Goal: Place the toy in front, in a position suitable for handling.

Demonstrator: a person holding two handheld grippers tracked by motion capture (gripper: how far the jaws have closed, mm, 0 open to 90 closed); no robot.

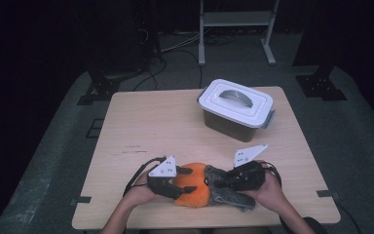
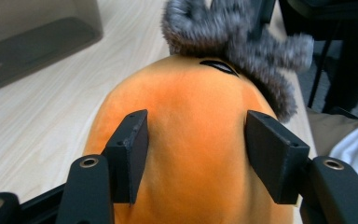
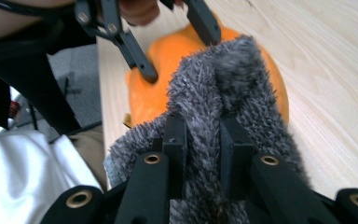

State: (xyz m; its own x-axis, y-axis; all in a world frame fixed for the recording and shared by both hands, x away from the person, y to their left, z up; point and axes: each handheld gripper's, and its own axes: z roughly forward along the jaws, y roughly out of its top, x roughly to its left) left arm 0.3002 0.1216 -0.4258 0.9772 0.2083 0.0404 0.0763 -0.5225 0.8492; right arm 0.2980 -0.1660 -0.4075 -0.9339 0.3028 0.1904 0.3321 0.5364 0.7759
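Both hands come in low in the high view: left gripper (image 1: 187,180) at lower centre-left, jaws part-open and pointing right; right gripper (image 1: 224,179) lower centre-right, pinched nearly closed, pointing left.

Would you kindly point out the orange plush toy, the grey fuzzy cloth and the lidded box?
orange plush toy (image 2: 196,140), left gripper view, its body.
grey fuzzy cloth (image 3: 214,98), right gripper view, its raised fold.
lidded box (image 1: 253,109), high view, its white lid.

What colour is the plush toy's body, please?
Bright orange plush toy body, clearest in the left gripper view.
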